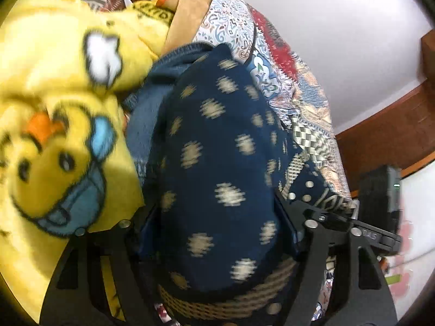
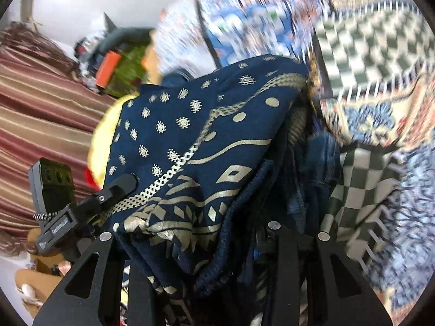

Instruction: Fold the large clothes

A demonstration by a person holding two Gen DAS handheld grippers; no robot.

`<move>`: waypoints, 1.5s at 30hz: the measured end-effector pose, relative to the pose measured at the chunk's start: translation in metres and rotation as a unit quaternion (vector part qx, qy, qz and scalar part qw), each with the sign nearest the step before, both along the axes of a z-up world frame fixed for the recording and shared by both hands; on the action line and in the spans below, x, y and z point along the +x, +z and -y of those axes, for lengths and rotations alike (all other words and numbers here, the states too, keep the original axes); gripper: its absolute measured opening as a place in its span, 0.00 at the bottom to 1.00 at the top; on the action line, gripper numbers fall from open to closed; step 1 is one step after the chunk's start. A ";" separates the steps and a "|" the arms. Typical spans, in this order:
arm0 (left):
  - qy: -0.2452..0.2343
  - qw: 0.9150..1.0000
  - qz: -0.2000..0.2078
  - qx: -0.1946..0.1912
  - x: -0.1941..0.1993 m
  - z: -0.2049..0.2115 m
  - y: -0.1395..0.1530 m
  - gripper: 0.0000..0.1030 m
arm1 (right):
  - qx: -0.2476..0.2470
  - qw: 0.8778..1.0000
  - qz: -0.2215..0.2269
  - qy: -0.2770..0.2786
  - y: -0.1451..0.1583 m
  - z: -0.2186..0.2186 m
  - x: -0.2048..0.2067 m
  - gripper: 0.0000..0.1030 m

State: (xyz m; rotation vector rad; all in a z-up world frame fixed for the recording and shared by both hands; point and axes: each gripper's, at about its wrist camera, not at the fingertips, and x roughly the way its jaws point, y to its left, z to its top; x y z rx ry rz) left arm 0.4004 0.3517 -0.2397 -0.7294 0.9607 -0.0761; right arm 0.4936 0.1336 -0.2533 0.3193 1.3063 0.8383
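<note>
The navy garment point(image 1: 217, 163), printed with pale gold motifs and a lattice border band, fills the middle of both wrist views. In the left wrist view it bulges up between the two arms of the left tool point(image 1: 217, 225), whose jaws stand wide with the thick bunch of cloth filling the gap; I cannot tell whether the pads press on it. In the right wrist view the same navy garment point(image 2: 195, 141) is draped over the right tool point(image 2: 201, 233), its folds packed between narrowly set jaws that grip it.

A yellow fleece blanket point(image 1: 54, 87) with a cartoon duck lies just left of the garment, touching it. Black lettering on its far fold is too blurred to read. A patchwork quilt point(image 1: 299, 103) with checked and paisley patches lies beneath and to the right.
</note>
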 end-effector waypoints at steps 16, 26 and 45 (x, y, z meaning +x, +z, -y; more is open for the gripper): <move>-0.023 0.979 -0.008 0.202 -0.081 0.067 0.054 0.80 | -0.126 0.981 0.150 0.013 0.078 0.077 -0.076 0.48; 0.004 0.955 0.131 0.266 -0.172 0.124 0.177 0.80 | -0.031 0.966 0.254 -0.041 0.192 0.100 -0.151 0.48; 0.096 0.840 0.381 0.373 -0.338 0.232 0.308 0.85 | 0.041 0.830 0.543 -0.119 0.311 0.119 -0.327 0.55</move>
